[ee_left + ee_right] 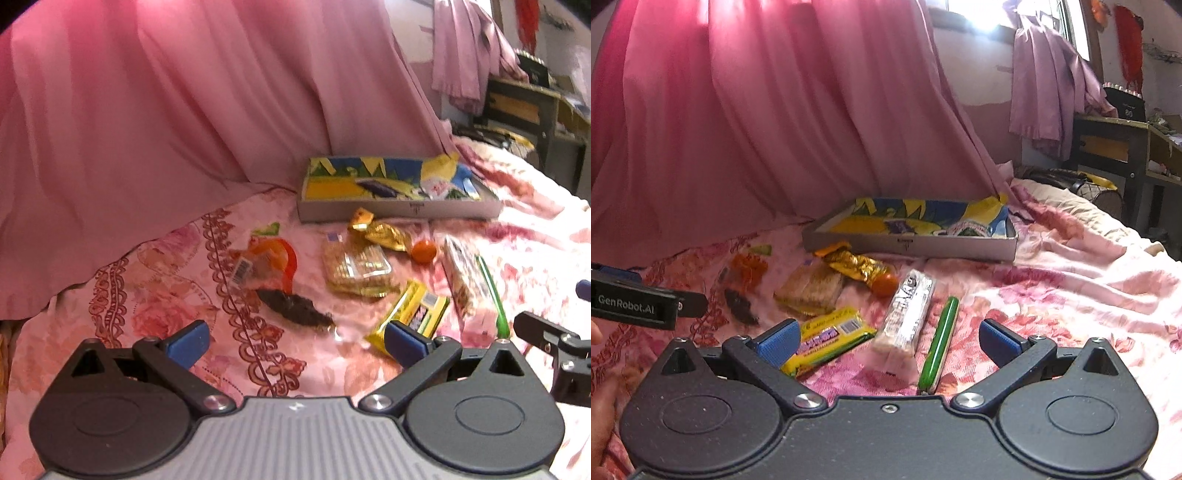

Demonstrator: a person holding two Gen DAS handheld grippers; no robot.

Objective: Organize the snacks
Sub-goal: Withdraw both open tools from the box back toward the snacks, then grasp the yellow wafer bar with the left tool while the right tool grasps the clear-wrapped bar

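Snacks lie scattered on a pink floral bedspread (166, 280). A shallow grey box (397, 210) (912, 242) with a yellow-and-blue lining sits behind them. In front of it are a gold wrapper (386, 232), a clear pack of biscuits (356, 267), a small orange fruit (423, 252), an orange packet (264, 258), a dark flat piece (295, 308), a yellow bar (415, 314) (831, 338), a long clear biscuit pack (905, 321) and a green stick (940, 349). My left gripper (295, 343) is open above the dark piece. My right gripper (886, 341) is open over the long pack.
A pink curtain (184, 92) hangs behind the bed on the left. A dark wooden table (1115, 144) stands at the far right, with lilac cloth (1045, 85) hanging by a window. The bedspread (1071, 288) stretches to the right of the snacks.
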